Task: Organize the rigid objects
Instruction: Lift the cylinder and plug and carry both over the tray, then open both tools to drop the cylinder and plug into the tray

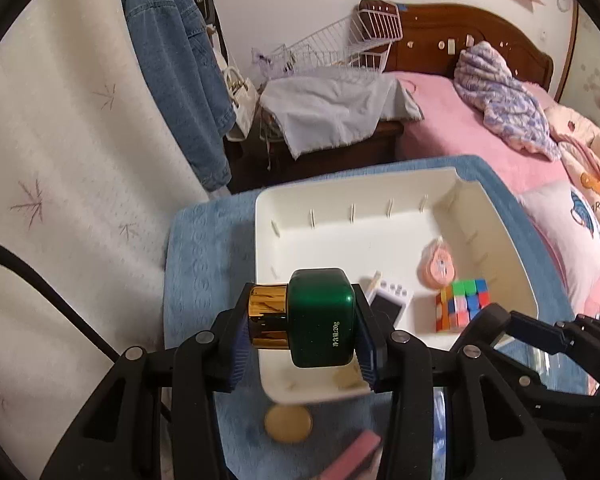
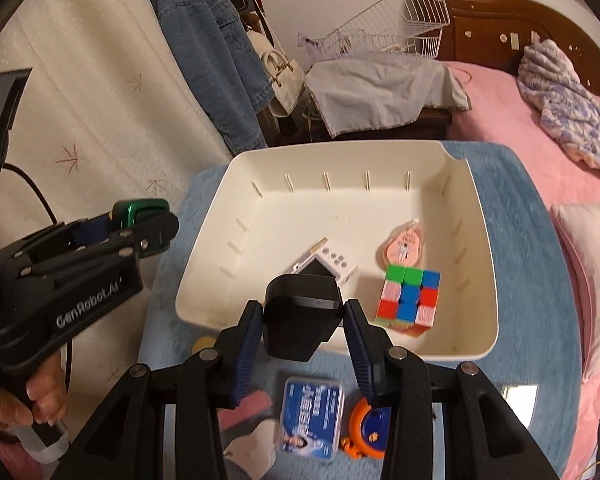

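My left gripper (image 1: 300, 320) is shut on a green jar with a gold cap (image 1: 320, 316), held sideways above the near left corner of the white bin (image 1: 364, 184). It also shows at the left of the right wrist view (image 2: 140, 220). My right gripper (image 2: 302, 320) is shut on a black angular object (image 2: 300, 312), held above the near rim of the bin (image 2: 340, 152). Inside the bin lie a colour cube (image 2: 408, 300), a small white device with buttons (image 2: 332, 268) and a pink packet (image 2: 404, 248).
The bin rests on a blue towel (image 2: 532, 280). In front of it lie a blue card case (image 2: 312, 420), an orange and blue round thing (image 2: 368, 432), a pink item (image 1: 356, 456) and a gold disc (image 1: 288, 424). A pink bed (image 2: 520, 100) is at the right.
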Tool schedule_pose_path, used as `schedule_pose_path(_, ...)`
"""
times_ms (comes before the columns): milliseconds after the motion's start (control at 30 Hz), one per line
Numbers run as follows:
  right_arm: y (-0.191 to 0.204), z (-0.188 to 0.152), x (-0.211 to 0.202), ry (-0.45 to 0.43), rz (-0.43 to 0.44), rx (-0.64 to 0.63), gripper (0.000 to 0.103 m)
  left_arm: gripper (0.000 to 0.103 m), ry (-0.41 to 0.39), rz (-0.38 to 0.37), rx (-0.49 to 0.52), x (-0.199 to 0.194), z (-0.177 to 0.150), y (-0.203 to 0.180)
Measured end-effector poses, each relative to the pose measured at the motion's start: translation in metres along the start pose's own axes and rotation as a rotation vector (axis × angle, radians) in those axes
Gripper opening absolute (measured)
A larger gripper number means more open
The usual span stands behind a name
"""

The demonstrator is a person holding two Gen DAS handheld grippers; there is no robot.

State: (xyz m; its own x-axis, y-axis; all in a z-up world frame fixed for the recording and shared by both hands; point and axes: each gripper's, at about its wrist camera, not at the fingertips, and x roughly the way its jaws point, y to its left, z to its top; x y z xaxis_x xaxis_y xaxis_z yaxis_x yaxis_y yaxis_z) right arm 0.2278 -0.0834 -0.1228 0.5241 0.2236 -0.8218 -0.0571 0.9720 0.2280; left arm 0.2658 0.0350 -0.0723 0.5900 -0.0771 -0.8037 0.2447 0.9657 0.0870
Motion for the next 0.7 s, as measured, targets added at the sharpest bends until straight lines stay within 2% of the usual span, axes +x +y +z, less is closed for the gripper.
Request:
schedule_pose_path(167, 0.001, 0.007, 0.006, -0.027, -0.029, -0.027, 0.042, 0.047, -0.036, 0.000, 0.009, 0.007, 0.008, 0.000)
schedule_pose_path(367, 0.003, 0.013, 0.011, -0.042, -0.056, -0.050, 0.042, 0.046, -0.056, -0.036, 0.000, 0.012, 0.014, 0.000)
schedule_pose_path(500, 0.003, 0.015, 0.012, -0.039, -0.056, -0.044, 0.042, 0.047, -0.125, -0.017, 0.021, 0.003, 0.019, -0.003)
schedule_pose_path(600, 0.002, 0.016, 0.009, -0.062, -0.055, -0.045, 0.043, 0.051, -0.127, -0.030, 0.016, 0.001, 0.024, -0.004)
schedule_pose_path(700, 0.004, 0.017, 0.008, -0.069, -0.067, -0.055, 0.051, 0.059, -0.129, -0.047, 0.000, 0.000, 0.025, -0.003)
